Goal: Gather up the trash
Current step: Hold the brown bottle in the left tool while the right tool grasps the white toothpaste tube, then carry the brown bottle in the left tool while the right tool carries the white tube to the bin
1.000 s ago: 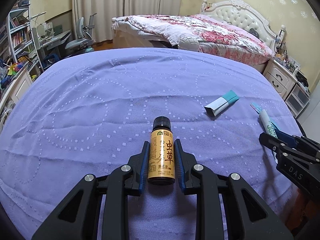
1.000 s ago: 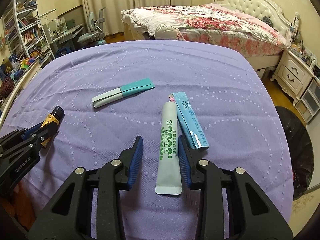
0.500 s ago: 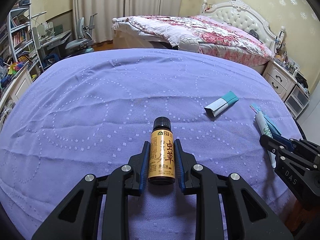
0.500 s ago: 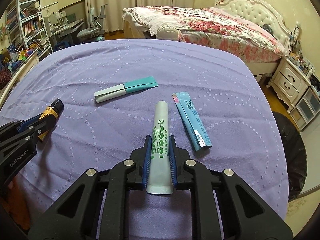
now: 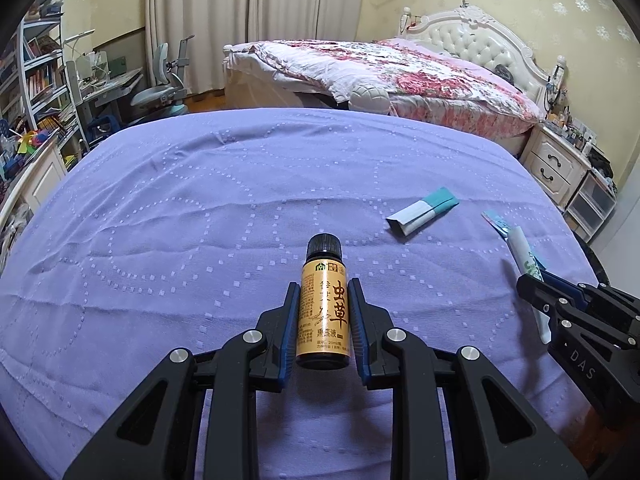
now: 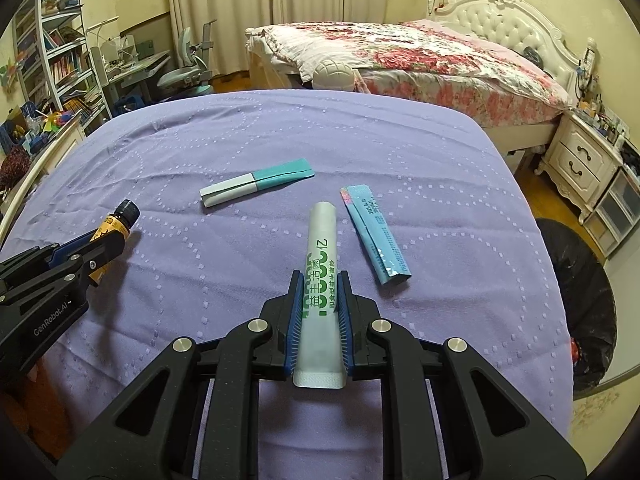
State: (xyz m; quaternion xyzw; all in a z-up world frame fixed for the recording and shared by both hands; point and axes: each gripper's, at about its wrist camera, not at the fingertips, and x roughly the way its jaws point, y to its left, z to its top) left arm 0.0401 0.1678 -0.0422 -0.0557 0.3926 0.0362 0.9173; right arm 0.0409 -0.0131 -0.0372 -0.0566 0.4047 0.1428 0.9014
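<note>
My left gripper (image 5: 324, 292) is shut on a small gold-labelled bottle with a black cap (image 5: 323, 304), held above the purple cloth; it also shows in the right wrist view (image 6: 112, 232). My right gripper (image 6: 319, 282) is shut on a white sachet with green print (image 6: 320, 280), lifted off the cloth; it shows at the right of the left wrist view (image 5: 528, 260). A teal and white packet (image 6: 256, 182) and a blue sachet (image 6: 376, 236) lie on the cloth ahead.
The purple cloth (image 6: 200, 140) covers a table. A black trash bag (image 6: 576, 304) stands on the floor to the right. A bed (image 6: 420, 56) and nightstand (image 6: 584, 160) are behind, a desk and shelves (image 6: 60, 60) at the left.
My right gripper closed on the white sachet and raised it off the cloth. My left gripper keeps its hold on the bottle, nearly still.
</note>
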